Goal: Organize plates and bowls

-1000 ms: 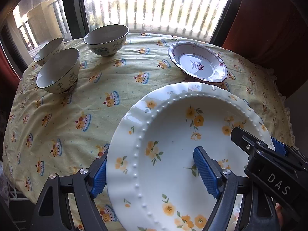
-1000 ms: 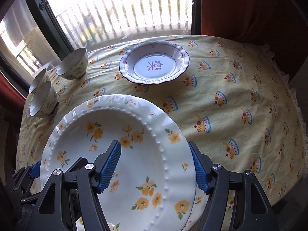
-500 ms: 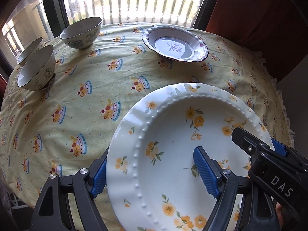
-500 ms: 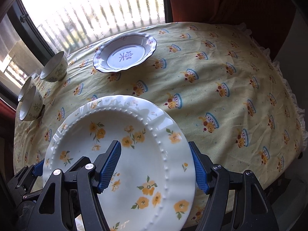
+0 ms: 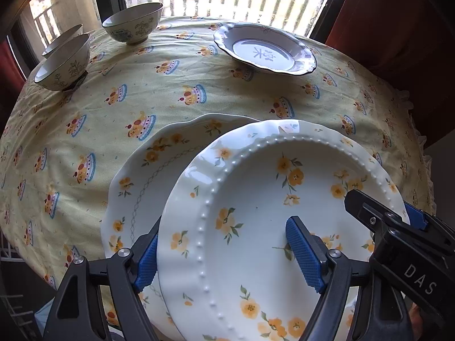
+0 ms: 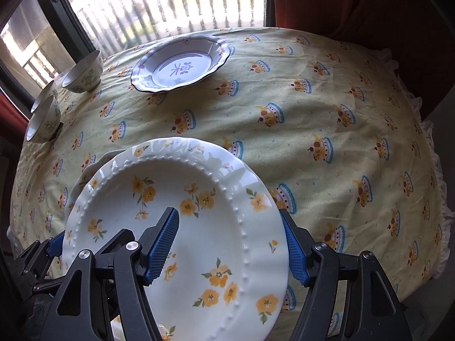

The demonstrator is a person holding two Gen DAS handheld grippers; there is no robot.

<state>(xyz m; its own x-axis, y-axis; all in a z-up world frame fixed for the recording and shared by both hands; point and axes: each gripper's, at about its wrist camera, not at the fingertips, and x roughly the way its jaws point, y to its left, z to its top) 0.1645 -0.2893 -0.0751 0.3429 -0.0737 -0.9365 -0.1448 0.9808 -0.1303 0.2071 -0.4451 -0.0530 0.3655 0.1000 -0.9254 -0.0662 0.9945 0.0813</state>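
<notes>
**3 bowls, 3 plates, 2 grippers on 1 plate**

Far left on the tablecloth (image 5: pixel 199 65) stand 3 bowls: 2 close together (image 5: pixel 64 62) (image 5: pixel 61 38), 1 further right (image 5: pixel 133 22). Near centre, the left gripper (image 5: pixel 224 253) and right gripper (image 6: pixel 230 244) each clamp a side of 1 yellow-flowered plate (image 5: pixel 256 199), held above a second flowered plate (image 5: pixel 148 170). Far right lies 1 dark-rimmed plate (image 5: pixel 266 52).

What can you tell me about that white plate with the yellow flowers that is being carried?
The white plate looks like glazed ceramic, glossy, with scattered yellow flowers, a beaded ring and a fluted rim. It is tilted and held by two tools, the left tool and the right tool, each clamping a rim edge. It partly covers a similar flowered plate beneath.
</notes>
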